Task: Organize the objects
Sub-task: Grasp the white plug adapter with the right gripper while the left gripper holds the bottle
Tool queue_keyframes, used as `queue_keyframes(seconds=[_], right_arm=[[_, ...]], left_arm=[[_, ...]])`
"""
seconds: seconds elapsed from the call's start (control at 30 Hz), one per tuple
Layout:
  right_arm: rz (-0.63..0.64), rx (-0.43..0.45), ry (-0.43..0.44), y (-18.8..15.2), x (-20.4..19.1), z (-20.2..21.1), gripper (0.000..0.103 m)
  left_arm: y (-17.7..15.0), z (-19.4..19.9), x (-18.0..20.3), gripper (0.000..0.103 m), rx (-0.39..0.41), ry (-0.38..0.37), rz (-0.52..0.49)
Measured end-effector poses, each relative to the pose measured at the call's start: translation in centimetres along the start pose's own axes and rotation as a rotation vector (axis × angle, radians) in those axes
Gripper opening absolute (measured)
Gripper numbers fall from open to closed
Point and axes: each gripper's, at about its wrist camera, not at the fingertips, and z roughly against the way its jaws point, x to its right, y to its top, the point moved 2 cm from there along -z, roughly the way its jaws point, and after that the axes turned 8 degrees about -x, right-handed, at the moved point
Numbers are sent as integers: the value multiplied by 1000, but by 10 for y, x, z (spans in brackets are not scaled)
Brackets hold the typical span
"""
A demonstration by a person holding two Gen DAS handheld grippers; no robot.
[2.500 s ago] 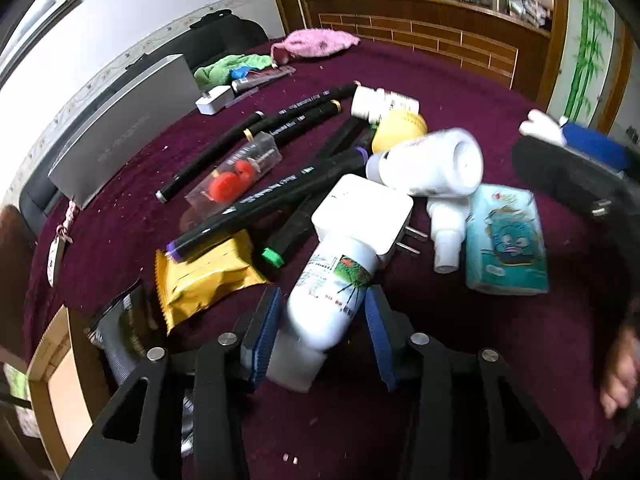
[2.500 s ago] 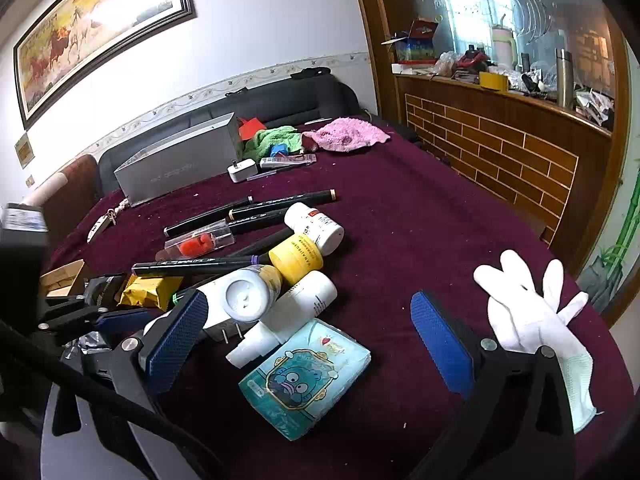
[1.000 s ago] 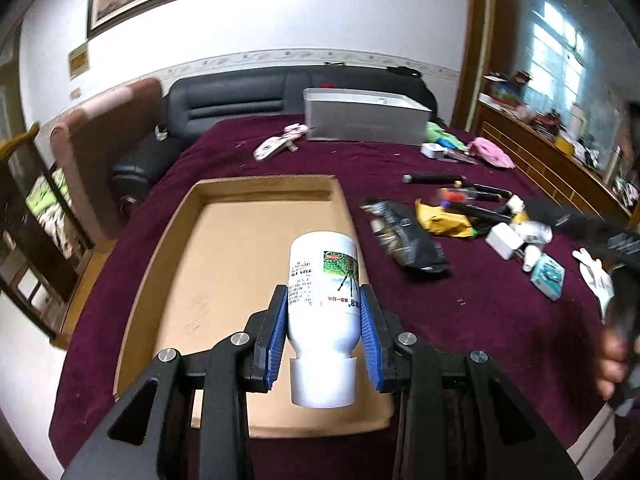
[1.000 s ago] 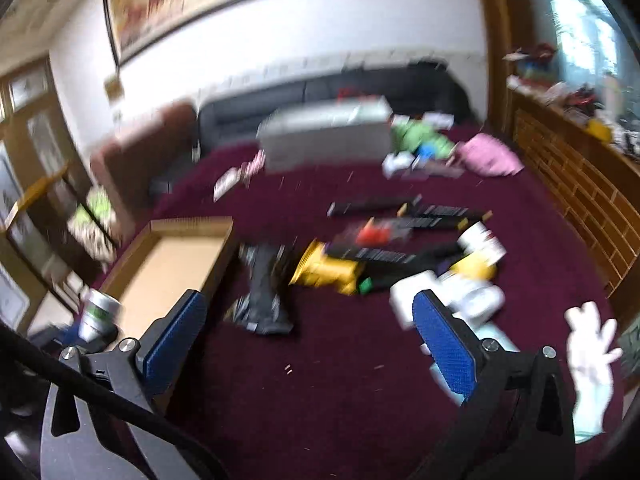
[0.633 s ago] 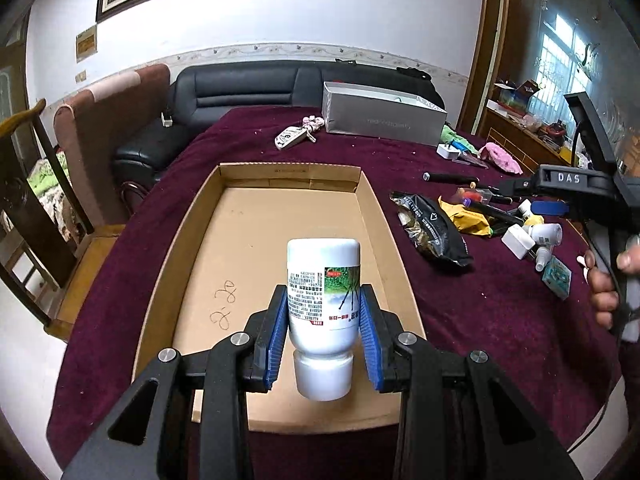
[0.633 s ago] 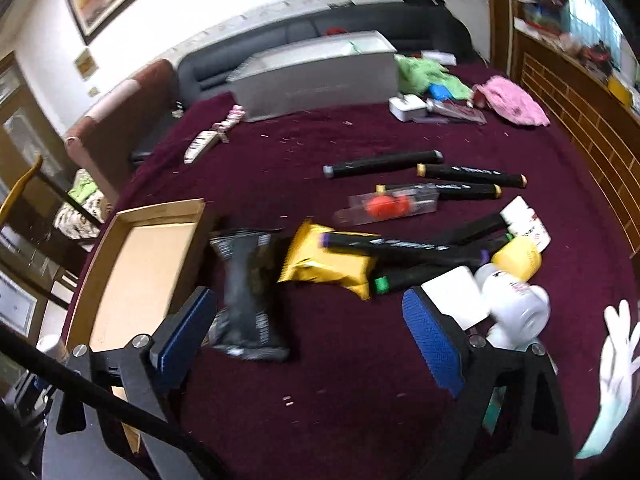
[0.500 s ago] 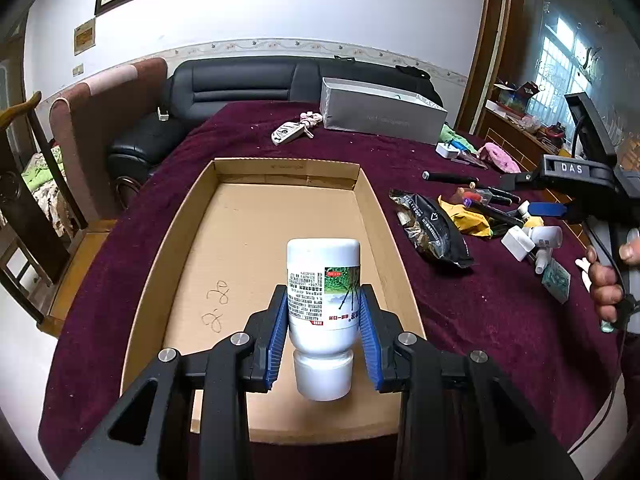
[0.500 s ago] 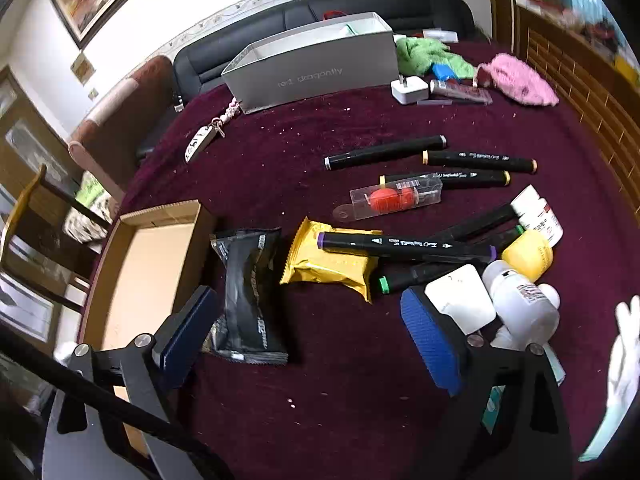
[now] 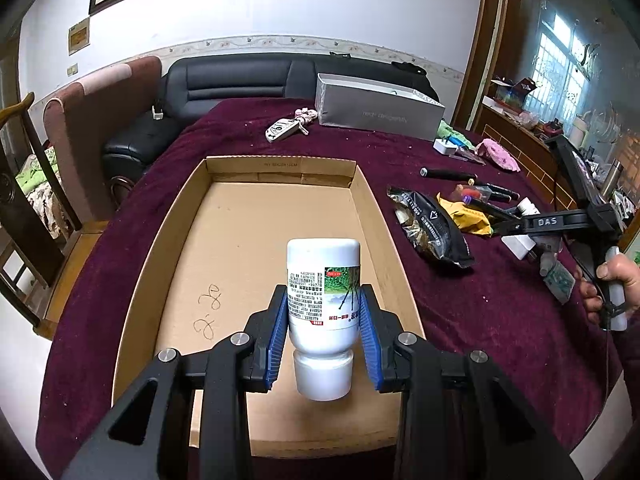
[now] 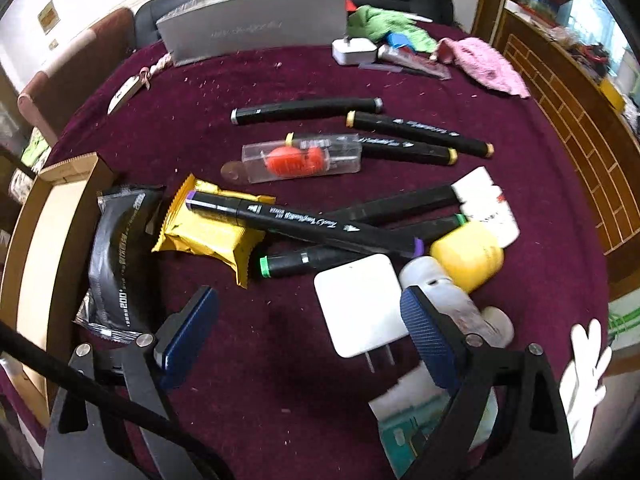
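Observation:
My left gripper is shut on a white bottle with a green-and-white label, held cap-down above the near end of an open cardboard tray. My right gripper hangs over the pile of objects on the maroon cloth, its jaws closing with nothing pressed between the pads. A white charger plug lies just inside its right finger. Beyond it lie a purple-capped marker, a green-capped marker, a yellow packet and a black packet.
A yellow-capped bottle, a white bottle, a clear case holding something red and more markers crowd the pile. A grey box, cloths and a white glove lie around. A person's hand grips the right tool.
The left gripper carried the bottle from the pile to above the tray and has since held almost still. The right gripper dropped and tilted down toward the pile, its jaws narrowing.

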Motion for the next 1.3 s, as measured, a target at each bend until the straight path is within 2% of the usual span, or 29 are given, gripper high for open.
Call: queue_keyframes(seconds=[0.1, 0.2, 0.27, 0.33, 0.4, 0.47, 0.5, 0.57, 0.6, 0.63, 0.67, 0.73, 0.87, 1.0, 1.07, 1.1, 1.2, 1.3], right_arm=[[18, -4, -70, -1, -1, -8, 83], [42, 17, -135, -4, -4, -7, 58], [51, 26, -179, -5, -4, -5, 33], [66, 25, -220, -6, -4, -5, 28], [82, 27, -226, -6, -5, -6, 27], [89, 28, -189, -5, -4, -5, 28], [74, 23, -113, -4, 0, -2, 28], [28, -37, 164, -1, 8, 2, 28], [8, -79, 254, 0, 12, -1, 28], [-18, -114, 296, 0, 16, -5, 28], [-35, -122, 283, 0, 20, -8, 28], [-39, -69, 212, 0, 28, -3, 27], [-68, 39, 195, -3, 39, 18, 29], [-80, 9, 135, 1, 45, 15, 32], [-87, -13, 59, 5, 45, 8, 34], [-88, -8, 36, 6, 47, 7, 40], [-110, -32, 62, 9, 55, 6, 44], [-80, -62, 45, 10, 48, 1, 49]], left_arm=[[0, 0, 0, 29, -3, 8, 5], [0, 0, 1, 29, -5, 14, 10], [-1, 0, 3, 29, -8, 14, 13], [-3, 1, 4, 29, -10, 12, 14], [-5, 5, 6, 29, -7, 10, 15], [-6, 10, 8, 29, 0, 15, 14], [-7, 12, 9, 29, 5, 17, 13], [-8, 16, 11, 29, 11, 20, 15], [-9, 18, 11, 29, 15, 20, 16], [-9, 20, 12, 29, 18, 21, 17], [-10, 22, 13, 29, 23, 22, 17], [-10, 24, 14, 29, 28, 27, 14], [-9, 25, 14, 29, 30, 36, 14], [-10, 22, 16, 29, 23, 32, 15], [-11, 21, 17, 29, 20, 31, 15], [-11, 21, 18, 29, 19, 31, 14], [-11, 19, 18, 29, 15, 30, 15], [-11, 16, 17, 29, 11, 27, 20]])
